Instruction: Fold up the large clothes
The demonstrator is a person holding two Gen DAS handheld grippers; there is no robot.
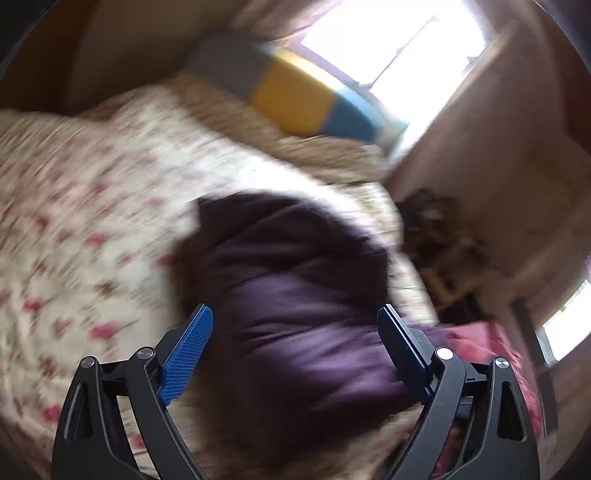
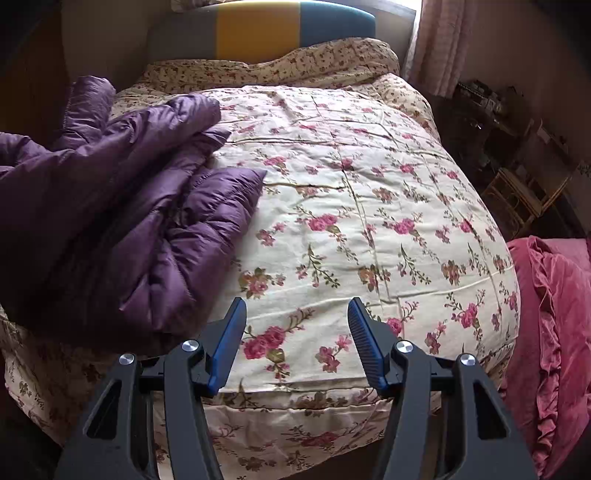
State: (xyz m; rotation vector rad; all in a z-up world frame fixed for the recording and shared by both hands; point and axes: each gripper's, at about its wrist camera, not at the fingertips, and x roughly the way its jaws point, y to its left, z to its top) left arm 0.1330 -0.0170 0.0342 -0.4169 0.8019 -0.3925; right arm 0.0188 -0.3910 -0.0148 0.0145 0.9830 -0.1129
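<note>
So the purple puffer jacket (image 2: 122,206) is bunched in a loose heap on the left side of the bed, partway between the foot edge and the pillow end, with one sleeve flopped up toward the headboard. It's nowhere near folded, I'd say, more like just dumped there.

Left gripper (image 1: 295,354) has its jaws spread wide with nothing in them, hovering over the jacket; that view is smeared with blur so I can't tell how close it is. Right gripper (image 2: 297,343) is about half open, also empty, sitting over bare quilt near the foot edge, just beside the jacket.

If I were doing this: spread the thing flat first, don't fold the lump. Grab at a hem or shoulder seam, since that slick nylon shell slides, and the padded channels are springy and will puff back unless you press the air out.

The jacket is shiny, quilted in horizontal tubes, soft and bulky. The floral quilt (image 2: 369,221) under it is matte cotton, cream with pink roses, creased in a grid. A ruffled pink blanket (image 2: 554,332) hangs off the right edge, and the striped headboard (image 2: 258,29) is grey, yellow and blue.
</note>
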